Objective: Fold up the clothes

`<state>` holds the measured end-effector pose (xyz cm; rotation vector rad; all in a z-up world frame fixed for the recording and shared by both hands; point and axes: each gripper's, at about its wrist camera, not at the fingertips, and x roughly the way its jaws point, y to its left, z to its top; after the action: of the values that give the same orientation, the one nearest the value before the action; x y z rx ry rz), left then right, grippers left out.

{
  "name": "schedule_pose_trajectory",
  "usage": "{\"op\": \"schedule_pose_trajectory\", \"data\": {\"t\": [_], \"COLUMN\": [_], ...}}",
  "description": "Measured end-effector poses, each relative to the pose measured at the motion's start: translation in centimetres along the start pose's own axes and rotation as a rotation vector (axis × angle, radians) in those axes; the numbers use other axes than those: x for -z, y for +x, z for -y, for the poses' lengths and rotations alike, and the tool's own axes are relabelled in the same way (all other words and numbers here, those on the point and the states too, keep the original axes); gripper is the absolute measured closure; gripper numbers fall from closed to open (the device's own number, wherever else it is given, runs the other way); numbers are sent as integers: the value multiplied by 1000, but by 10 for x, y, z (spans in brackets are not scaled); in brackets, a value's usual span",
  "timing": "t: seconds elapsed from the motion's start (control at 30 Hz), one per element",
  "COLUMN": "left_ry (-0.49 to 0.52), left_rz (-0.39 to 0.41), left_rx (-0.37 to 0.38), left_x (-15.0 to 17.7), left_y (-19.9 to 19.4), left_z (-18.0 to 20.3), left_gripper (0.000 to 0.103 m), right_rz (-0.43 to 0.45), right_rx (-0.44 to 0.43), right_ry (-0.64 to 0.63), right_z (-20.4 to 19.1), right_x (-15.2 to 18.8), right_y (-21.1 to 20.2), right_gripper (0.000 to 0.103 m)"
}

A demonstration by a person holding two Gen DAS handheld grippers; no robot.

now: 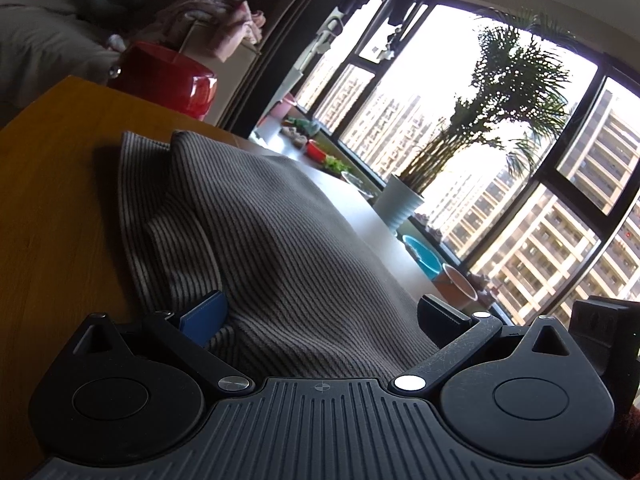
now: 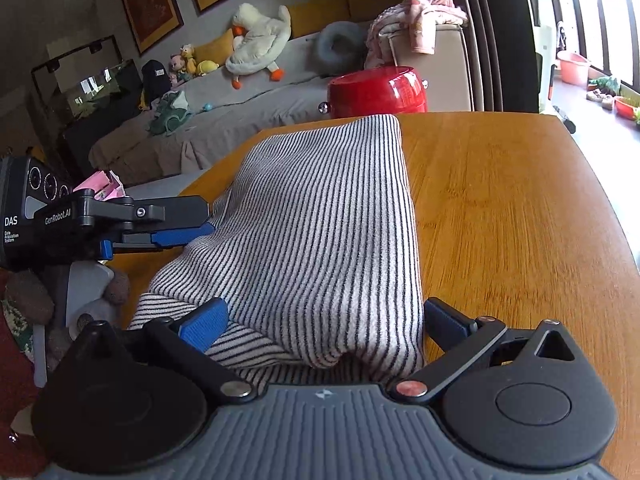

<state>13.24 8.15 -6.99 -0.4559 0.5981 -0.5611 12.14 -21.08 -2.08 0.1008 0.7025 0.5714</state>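
A grey garment with thin dark stripes lies folded over itself on the wooden table, its top layer humped up toward both cameras. My left gripper has its fingers wide apart, with the cloth bulging between them. In the right wrist view the left gripper reaches in from the left and touches the garment's left edge. My right gripper is also spread wide at the near edge. The top layer curls down between its blue pads, over a lower striped layer.
A red pot stands just past the table's far edge. Behind it are a sofa with plush toys and a pink cloth pile. A potted plant stands by the window. A person's hand is at the left.
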Motion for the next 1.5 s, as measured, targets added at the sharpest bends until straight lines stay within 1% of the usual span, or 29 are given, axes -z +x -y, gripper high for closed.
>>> {"op": "schedule_pose_trajectory", "data": {"t": [0.13,0.3,0.4,0.43,0.47,0.57,0.67,0.7,0.73,0.77,0.8,0.9,1.0,1.1,1.23,1.27,1.33,1.43,1.47,1.5], "left_ry": [-2,39,20,14,9,-1,-5,-7,-8,-10,-10,-6,5,16,31,32,28,57,82,107], "left_rz": [-2,-18,-14,-13,-11,-8,-6,-6,-6,-5,-5,-6,-8,-10,-33,-39,-48,-41,-27,-13], "left_rx": [1,-23,-6,-2,1,9,12,13,14,15,15,11,0,-13,10,16,7,-88,-118,-147], "left_x": [0,2,2,2,1,1,0,0,0,0,0,0,1,5,12,13,14,5,2,-1], "left_y": [0,1,-1,-1,-1,-1,-2,-2,-2,-2,-2,-2,-2,-4,-10,-12,-19,-34,-42,-50], "left_z": [0,7,3,3,2,0,-1,-1,-1,-2,-2,-1,2,7,14,15,17,20,21,22], "left_gripper": [0,0,0,0,0,0,0,0,0,0,0,0,0,0,0,0,0,0,0,0], "right_rz": [-11,-40,-23,3,44,119,106,86,67,48,28,13,-1,-4,-8,-3,26,72,87,87], "right_rx": [-2,-5,-24,-21,-5,79,175,191,191,189,187,177,157,153,150,157,135,96,83,46], "right_ry": [-14,-58,29,45,45,-17,-95,-115,-121,-125,-128,-110,-70,-68,-93,-114,-189,-304,-343,-392], "right_z": [-2,-9,0,3,3,1,-4,-5,-5,-6,-6,-1,6,5,1,-1,-15,-38,-45,-55], "right_x": [0,5,3,0,-6,-21,-29,-30,-30,-29,-28,-25,-15,-4,4,4,-1,-8,-11,-12], "right_y": [0,-7,-18,-22,-27,-29,-9,-1,6,12,19,19,12,0,-13,-16,-27,-45,-51,-54], "right_gripper": [0,0,0,0,0,0,2,12,20,21,21,21,21,21,21,21,21,21,21,21]}}
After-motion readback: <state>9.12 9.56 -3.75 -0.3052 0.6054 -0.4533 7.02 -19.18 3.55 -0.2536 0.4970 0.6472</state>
